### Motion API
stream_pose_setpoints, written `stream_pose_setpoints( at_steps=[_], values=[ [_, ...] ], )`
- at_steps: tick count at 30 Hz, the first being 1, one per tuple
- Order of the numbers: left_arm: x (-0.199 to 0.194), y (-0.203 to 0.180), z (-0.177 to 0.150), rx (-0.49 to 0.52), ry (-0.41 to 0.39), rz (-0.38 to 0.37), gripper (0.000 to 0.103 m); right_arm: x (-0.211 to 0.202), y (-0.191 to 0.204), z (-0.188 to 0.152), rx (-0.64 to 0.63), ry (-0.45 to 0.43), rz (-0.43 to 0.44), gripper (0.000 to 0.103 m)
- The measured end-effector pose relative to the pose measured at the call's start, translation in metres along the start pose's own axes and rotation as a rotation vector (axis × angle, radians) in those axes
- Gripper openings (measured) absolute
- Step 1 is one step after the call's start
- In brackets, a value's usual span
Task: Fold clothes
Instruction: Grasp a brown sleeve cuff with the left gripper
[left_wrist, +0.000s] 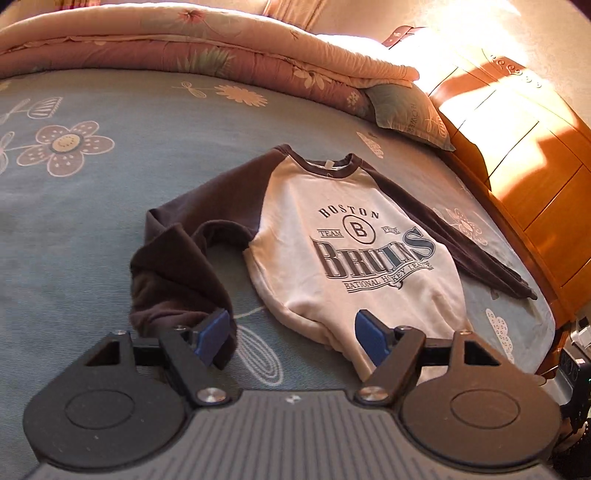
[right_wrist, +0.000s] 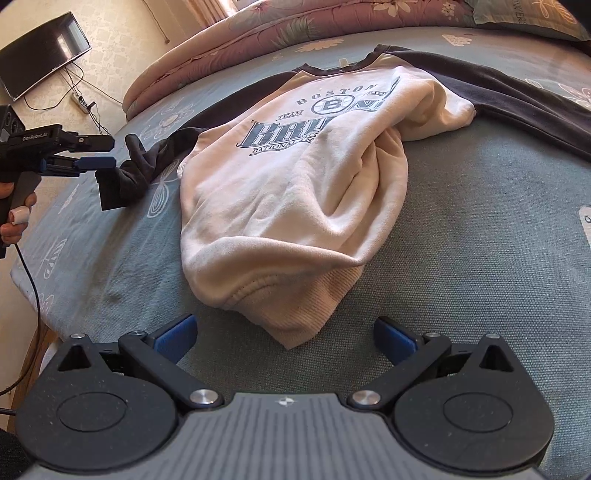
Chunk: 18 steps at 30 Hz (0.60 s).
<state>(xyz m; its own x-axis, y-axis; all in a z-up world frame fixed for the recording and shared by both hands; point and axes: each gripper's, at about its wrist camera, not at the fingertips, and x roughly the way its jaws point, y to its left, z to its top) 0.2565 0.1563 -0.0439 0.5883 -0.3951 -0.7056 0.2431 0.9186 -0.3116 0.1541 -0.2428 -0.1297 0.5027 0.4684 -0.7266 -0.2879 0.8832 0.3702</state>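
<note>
Sunlight falls across a bedroom, and a bed with a blue flowered sheet (right_wrist: 461, 229) serves as the work surface.

Nearest in the right wrist view, the right gripper (right_wrist: 284, 334) hangs low over the sheet with its jaws spread wide and nothing between them. Just beyond it, at 12 o'clock, lies the ribbed hem of the sweatshirt (right_wrist: 280, 192), a cream body with dark sleeves and a printed hockey logo. The hem is bunched and the right side of the body is rumpled, so I judge the garment is laid out chest up but not yet smoothed for folding.

At 9 o'clock in that view, the left gripper (right_wrist: 96, 152) is held by a hand (right_wrist: 16, 218) at the edge of the bed. Its jaws are apart, and the cuff of the left sleeve (left_wrist: 177, 280) hangs beside one blue pad (left_wrist: 212, 334). In its own view the sleeve cloth touches or hides behind that pad only; the other pad stands clear, so nothing is pinched. The sleeve is bent back on itself, probably to bring it toward the body.

Farther off, the other sleeve (left_wrist: 480, 240) stretches straight toward 3 o'clock. Beyond the collar lie a folded quilt (left_wrist: 184, 48) and a pillow (left_wrist: 410, 110), beside a wooden headboard (left_wrist: 535, 177).
</note>
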Motion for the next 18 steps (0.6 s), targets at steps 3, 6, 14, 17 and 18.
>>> stream_pose_setpoints(
  at_steps=[3,6,14,17,18],
  values=[
    [-0.014,0.014,-0.010,0.024,0.005,0.089,0.076,0.000,0.001,-0.002,-0.007,-0.007,-0.006,0.103],
    [-0.013,0.029,-0.027,0.038,0.019,0.168,0.075,0.000,0.003,-0.003,-0.014,-0.013,-0.013,0.103],
    [0.011,0.022,-0.050,0.135,-0.061,0.259,0.065,0.002,0.010,-0.003,-0.043,0.000,-0.050,0.103],
    [0.024,0.022,-0.046,0.170,-0.066,0.335,0.039,0.004,0.013,-0.002,-0.061,0.012,-0.068,0.103],
    [0.027,0.024,-0.045,0.168,-0.065,0.344,0.036,0.005,0.014,-0.002,-0.068,0.015,-0.074,0.103]
  ],
)
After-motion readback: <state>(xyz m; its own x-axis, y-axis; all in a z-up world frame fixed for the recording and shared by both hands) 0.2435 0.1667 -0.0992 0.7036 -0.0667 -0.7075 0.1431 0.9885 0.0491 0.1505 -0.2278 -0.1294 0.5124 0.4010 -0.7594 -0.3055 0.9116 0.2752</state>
